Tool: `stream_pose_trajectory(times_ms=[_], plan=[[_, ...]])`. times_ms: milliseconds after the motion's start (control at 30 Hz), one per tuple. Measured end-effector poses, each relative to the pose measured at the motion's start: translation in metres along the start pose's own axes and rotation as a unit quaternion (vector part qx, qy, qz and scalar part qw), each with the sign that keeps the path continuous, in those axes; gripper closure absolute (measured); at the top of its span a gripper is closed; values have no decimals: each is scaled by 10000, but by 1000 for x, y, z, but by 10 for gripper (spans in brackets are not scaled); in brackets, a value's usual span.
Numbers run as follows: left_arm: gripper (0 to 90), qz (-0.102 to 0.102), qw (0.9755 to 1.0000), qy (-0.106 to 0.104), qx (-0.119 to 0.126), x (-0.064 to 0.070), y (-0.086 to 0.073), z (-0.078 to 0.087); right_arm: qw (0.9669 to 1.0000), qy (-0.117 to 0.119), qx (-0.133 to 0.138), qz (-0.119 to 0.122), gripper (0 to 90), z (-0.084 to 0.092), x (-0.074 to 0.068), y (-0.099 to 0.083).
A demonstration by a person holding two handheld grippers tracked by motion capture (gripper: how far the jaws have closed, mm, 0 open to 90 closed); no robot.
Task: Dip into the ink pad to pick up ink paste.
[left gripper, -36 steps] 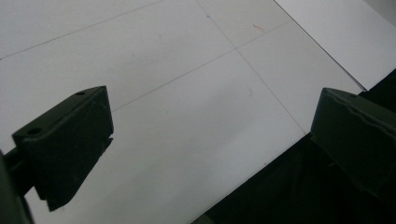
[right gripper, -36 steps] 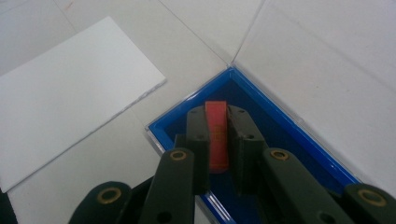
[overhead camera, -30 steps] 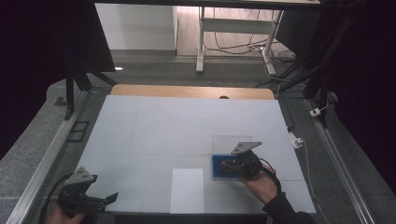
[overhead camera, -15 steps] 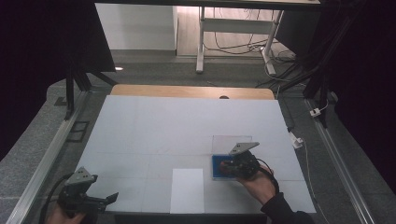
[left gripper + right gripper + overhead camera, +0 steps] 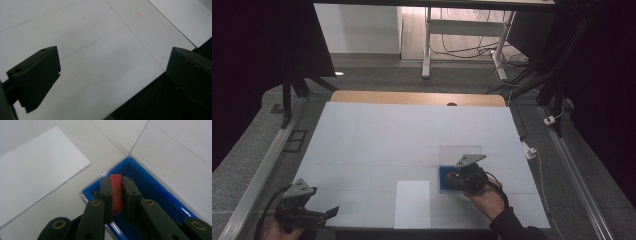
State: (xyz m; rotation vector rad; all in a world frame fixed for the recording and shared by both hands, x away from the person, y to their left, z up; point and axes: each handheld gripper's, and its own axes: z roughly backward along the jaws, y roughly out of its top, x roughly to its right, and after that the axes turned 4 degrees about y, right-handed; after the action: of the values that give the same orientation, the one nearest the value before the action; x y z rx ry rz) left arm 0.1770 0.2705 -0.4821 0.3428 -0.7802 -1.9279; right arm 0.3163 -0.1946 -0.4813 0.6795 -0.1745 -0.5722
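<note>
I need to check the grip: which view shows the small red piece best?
The right gripper view: the red piece sits clamped between the right tool's jaws over the blue case. In the high view that tool hides it; the left gripper view faces bare table.

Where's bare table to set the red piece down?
Bare: the far half of the table beyond the blue box, and the stretch between the white sheet and the left tongs. Crowded: around the right tongs, shut on the red piece.
</note>
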Motion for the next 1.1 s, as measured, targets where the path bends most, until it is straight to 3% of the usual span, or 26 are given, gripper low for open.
stream_pose_trajectory(times_ms=[33, 133, 300, 400, 533, 700, 867, 1100], plan=[[0, 0, 10000, -3, 1, 0, 0, 0, 9998, 121, 64, -140, 811, 1, 6, -2], [0, -7, 10000, -3, 1, 0, 0, 0, 9994, 204, 89, -256, 812, 1, 9, -3], [0, -2, 10000, -6, 2, 0, 0, 0, 10000, -26, -6, 54, 811, 0, -1, 0], [0, -9, 10000, -5, 1, 0, 0, 0, 9999, -74, -17, 104, 811, 0, -3, 0], [0, -6, 10000, -11, -1, 0, 0, 0, 9999, 43, 67, -69, 809, 0, 2, -2], [2, -10, 10000, -28, 0, 0, 0, 0, 9998, 130, 92, -79, 805, 3, 6, -2], [3, -23, 10000, -47, -1, -1, 0, 0, 9994, 91, 262, -202, 805, 9, 9, -1], [5, -21, 10000, -61, 0, -1, 0, 0, 9995, -10, 236, -218, 804, 14, 18, -5]])
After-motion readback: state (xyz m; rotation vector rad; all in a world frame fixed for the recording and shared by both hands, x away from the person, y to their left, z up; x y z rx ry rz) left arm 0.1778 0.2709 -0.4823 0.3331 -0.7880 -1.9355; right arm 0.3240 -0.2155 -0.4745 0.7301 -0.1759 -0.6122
